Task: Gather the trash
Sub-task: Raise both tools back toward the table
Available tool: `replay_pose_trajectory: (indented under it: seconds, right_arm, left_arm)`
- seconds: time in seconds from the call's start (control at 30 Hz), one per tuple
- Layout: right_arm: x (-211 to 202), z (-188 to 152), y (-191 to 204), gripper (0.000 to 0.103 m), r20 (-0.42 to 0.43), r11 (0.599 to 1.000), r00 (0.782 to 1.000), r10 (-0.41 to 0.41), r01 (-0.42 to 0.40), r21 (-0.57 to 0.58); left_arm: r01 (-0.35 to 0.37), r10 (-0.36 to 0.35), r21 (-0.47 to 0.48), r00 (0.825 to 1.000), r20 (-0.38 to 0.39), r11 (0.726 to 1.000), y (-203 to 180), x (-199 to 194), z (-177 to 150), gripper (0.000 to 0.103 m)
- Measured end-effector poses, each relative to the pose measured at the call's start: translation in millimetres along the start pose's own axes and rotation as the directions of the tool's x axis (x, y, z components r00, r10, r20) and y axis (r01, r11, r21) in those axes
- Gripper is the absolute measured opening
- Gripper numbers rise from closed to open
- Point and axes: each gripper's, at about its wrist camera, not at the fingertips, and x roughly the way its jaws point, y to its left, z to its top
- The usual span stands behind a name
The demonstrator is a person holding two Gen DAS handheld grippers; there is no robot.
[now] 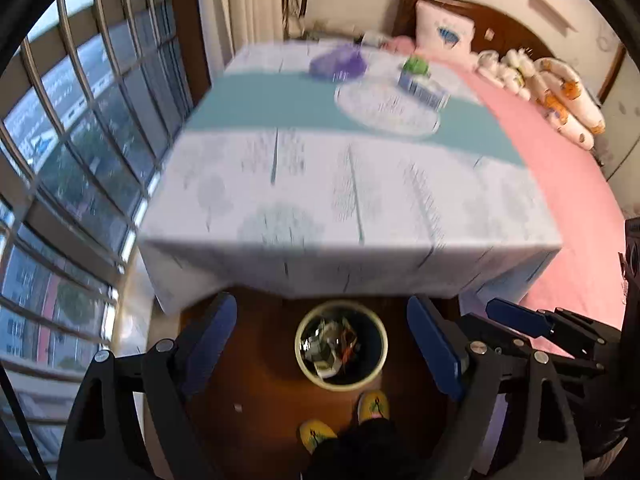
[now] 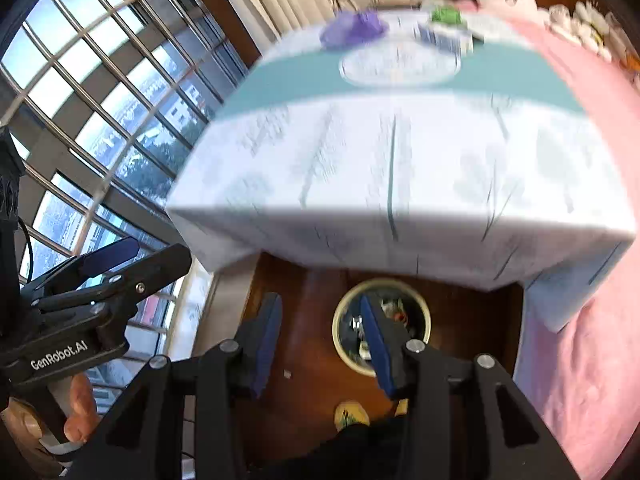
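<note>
I hold both hand-held grippers empty, my left hand-held gripper [image 1: 322, 344] wide open and my right hand-held gripper [image 2: 320, 336] half open, directly above the round cream-rimmed trash bin [image 1: 341, 345], while the crumpled purple wrapper [image 1: 338, 62] lies ahead across the cloth-covered bench [image 1: 320, 184].

Bin [image 1: 341, 345] on floor before table [image 1: 320, 200] — trash [image 1: 328, 346] inside, seemingly
</note>
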Motion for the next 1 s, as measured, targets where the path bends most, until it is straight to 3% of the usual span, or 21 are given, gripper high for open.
replay_pose_trajectory:
  seconds: [0.2,0.53,0.73,1.0]
  right_arm:
    - [-40,25,20,0.041,0.103,0.999,0.994,-0.036,0.039,-0.03]
    - [-85,66,17,0.041,0.271,0.995,0.959,-0.085,0.096,-0.028]
    - [-81,102,0,0.041,0.301,0.992,0.949,-0.098,0.118,-0.049]
    - [-43,202,-60,0.041,0.297,0.988,0.952,-0.076,0.111,-0.103]
  left_arm:
    - [0.003,-0.006,0.036,0.996,0.09,0.999,-4,-38,26,0.086]
    - [-0.024,-0.004,0.167,0.986,0.165,0.986,-35,-52,64,0.086]
    - [-0.059,0.024,0.199,0.985,0.173,0.978,-53,-30,106,0.086]
    - [-0.054,0.04,0.119,0.993,0.112,0.991,-61,45,208,0.086]
